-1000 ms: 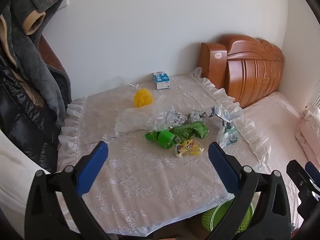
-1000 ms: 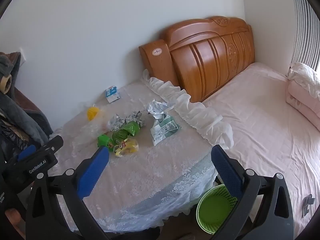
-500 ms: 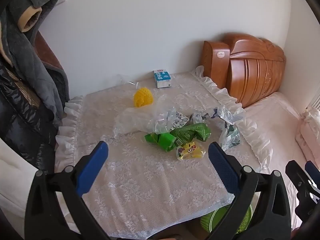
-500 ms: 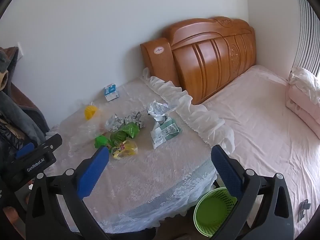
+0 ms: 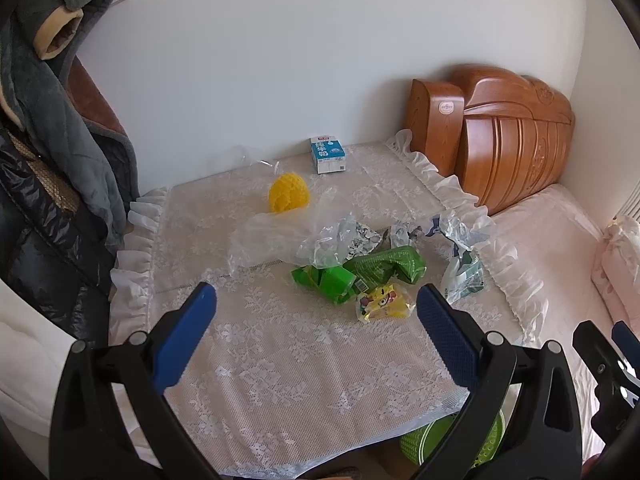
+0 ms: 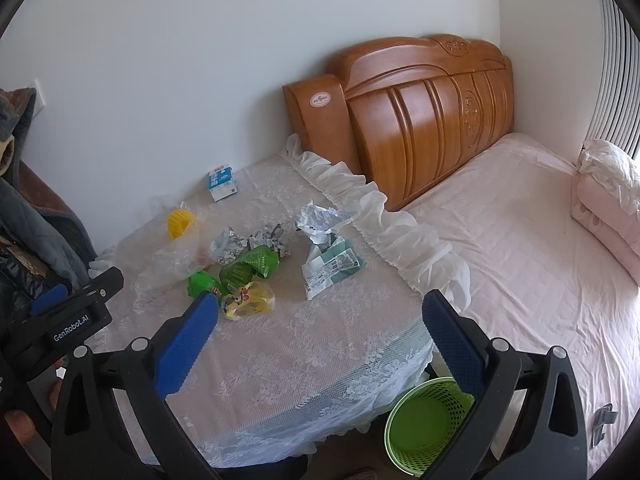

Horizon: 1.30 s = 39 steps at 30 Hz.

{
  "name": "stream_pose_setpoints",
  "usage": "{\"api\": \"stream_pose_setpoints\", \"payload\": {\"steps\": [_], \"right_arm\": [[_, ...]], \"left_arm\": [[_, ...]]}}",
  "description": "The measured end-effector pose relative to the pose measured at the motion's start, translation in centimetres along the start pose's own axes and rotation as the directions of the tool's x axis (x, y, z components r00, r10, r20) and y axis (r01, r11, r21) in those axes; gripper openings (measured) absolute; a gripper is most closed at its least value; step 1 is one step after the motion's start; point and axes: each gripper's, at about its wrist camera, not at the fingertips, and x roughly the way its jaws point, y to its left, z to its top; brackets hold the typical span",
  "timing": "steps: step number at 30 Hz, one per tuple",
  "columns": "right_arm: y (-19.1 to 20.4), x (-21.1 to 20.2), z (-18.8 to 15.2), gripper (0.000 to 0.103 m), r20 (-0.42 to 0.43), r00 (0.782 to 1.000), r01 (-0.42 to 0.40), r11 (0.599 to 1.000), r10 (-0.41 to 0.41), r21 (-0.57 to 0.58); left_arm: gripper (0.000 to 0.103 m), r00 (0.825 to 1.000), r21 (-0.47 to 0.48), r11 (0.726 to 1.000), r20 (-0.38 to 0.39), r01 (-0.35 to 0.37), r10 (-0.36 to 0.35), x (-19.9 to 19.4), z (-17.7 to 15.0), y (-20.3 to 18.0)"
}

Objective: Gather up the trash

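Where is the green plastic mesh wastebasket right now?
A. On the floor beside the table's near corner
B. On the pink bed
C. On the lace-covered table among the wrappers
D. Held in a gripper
A: the green plastic mesh wastebasket stands on the floor below the lace-covered table, empty.

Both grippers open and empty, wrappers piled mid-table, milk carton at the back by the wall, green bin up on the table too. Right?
Not quite. The green bin stands on the floor beside the table, below its edge, as the right wrist view shows. The rest holds: left gripper and right gripper open and empty, wrappers mid-table, milk carton by the wall.
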Motion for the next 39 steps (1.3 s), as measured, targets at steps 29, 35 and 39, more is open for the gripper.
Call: {"api": "stream_pose_setpoints", "payload": {"steps": [29, 35, 39], "right_arm": [[0.02, 0.38, -0.22, 0.101, -0.005, 1.0, 0.004, 1.0, -0.003, 0.004], [0.03, 0.46, -0.17, 0.101, -0.005, 1.0, 0.005, 1.0, -0.005, 0.005], [0.03, 0.6, -0.1, 0.101, -0.006, 1.0, 0.002, 1.0, -0.002, 0.005]], "left_arm": [[0.096, 1.0, 0.004, 1.0, -0.018, 0.003, -0.003, 0.33, 0.2, 0.0], [0.096, 1.0, 0.003, 1.0, -0.017, 0.004, -0.004, 0.42, 0.21, 0.13], [0.096, 1.0, 0.001, 1.0, -0.018, -0.001, 0.001, 0.72, 0.2, 0.19]]}}
